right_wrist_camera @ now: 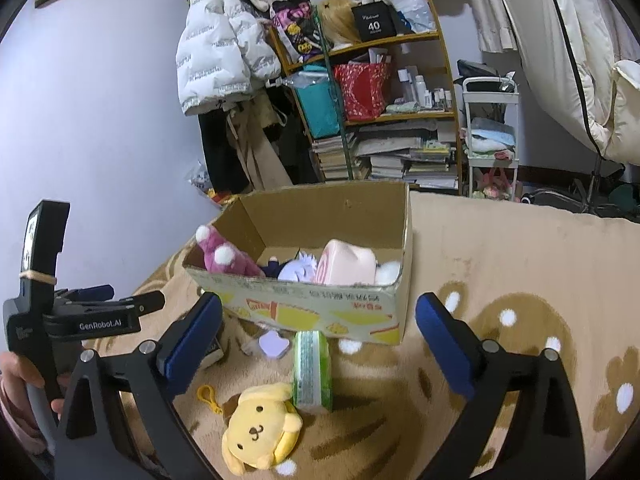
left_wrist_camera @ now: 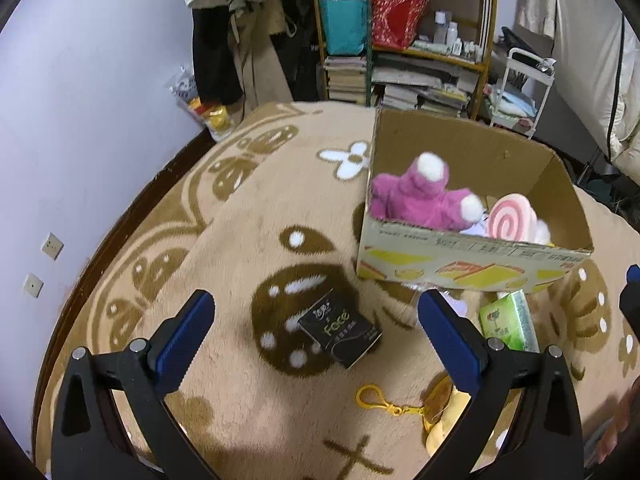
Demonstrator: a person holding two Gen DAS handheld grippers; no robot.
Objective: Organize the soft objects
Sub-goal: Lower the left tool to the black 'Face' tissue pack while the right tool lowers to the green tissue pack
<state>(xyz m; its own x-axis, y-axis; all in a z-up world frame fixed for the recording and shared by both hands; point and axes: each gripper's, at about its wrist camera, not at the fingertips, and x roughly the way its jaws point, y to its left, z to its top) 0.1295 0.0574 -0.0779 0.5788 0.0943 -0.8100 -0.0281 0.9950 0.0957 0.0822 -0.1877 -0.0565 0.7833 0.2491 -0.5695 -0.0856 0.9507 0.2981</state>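
A cardboard box (left_wrist_camera: pixel 472 256) (right_wrist_camera: pixel 320 300) stands on the beige blanket and holds a pink plush (left_wrist_camera: pixel 424 196) (right_wrist_camera: pixel 228 258), a pink swirl cushion (left_wrist_camera: pixel 512 216) (right_wrist_camera: pixel 344 266) and other soft toys. My left gripper (left_wrist_camera: pixel 316 316) is open and empty above a black tissue pack (left_wrist_camera: pixel 340 332). My right gripper (right_wrist_camera: pixel 320 316) is open and empty above a green tissue pack (right_wrist_camera: pixel 312 368) (left_wrist_camera: pixel 510 320) and a yellow dog plush (right_wrist_camera: pixel 260 428) with a yellow clip (left_wrist_camera: pixel 370 396). A small lilac object (right_wrist_camera: pixel 274 344) lies by the box front.
The blanket (left_wrist_camera: pixel 248 216) (right_wrist_camera: pixel 500 248) covers a bed against a lilac wall (left_wrist_camera: pixel 80 100). Behind stand a cluttered shelf (right_wrist_camera: pixel 380 120), hanging coats (right_wrist_camera: pixel 224 52) and a white cart (right_wrist_camera: pixel 490 136). The left gripper's body (right_wrist_camera: pixel 48 312) shows at the right view's left edge.
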